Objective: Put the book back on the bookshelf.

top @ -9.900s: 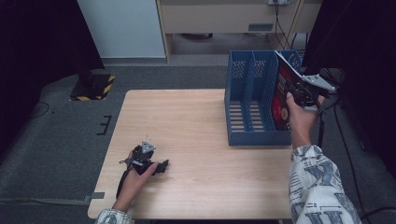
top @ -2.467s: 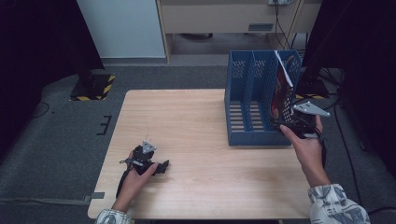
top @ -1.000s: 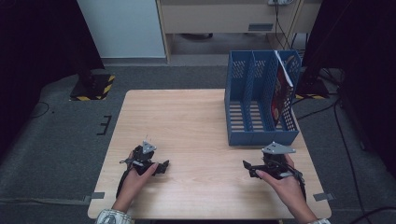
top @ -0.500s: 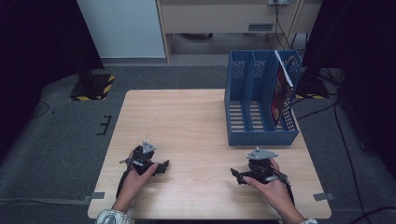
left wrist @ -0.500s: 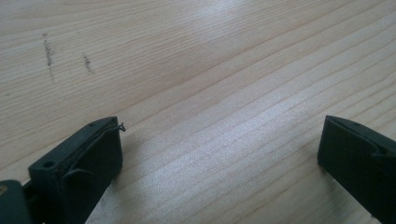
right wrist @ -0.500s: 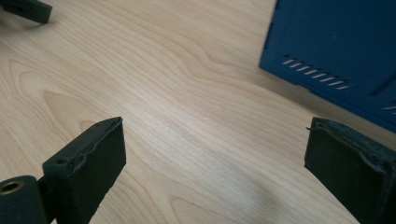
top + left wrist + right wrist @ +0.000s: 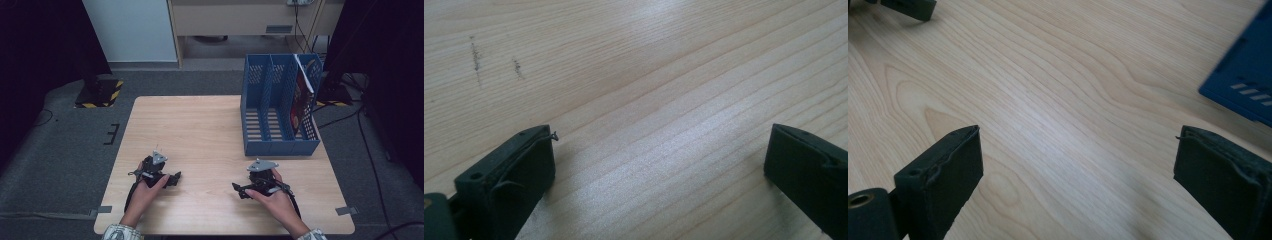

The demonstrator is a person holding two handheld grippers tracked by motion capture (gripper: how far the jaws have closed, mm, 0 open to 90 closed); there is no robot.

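Observation:
My left gripper (image 7: 175, 179) rests on the wooden table (image 7: 200, 130) near its front left, held by a hand; its jaws stand wide open over bare wood (image 7: 659, 145). On the front right of the table my right gripper (image 7: 239, 190) lies low, also open, with nothing between its fingers (image 7: 1078, 150). A blue three-slot file holder (image 7: 277, 107) stands at the table's back right. A red magazine (image 7: 299, 102) leans upright in its rightmost slot. One blue corner of the holder (image 7: 1245, 82) shows in the right gripper view.
The left gripper's jaw tip (image 7: 910, 7) shows at the top left of the right gripper view. A black and yellow striped base (image 7: 100, 92) sits on the grey floor left of the table. Cables (image 7: 350, 120) run along the floor at the right.
My right gripper has let go of the red magazine in the file holder and come down and leftwards to the table's front. The left gripper has stayed still.

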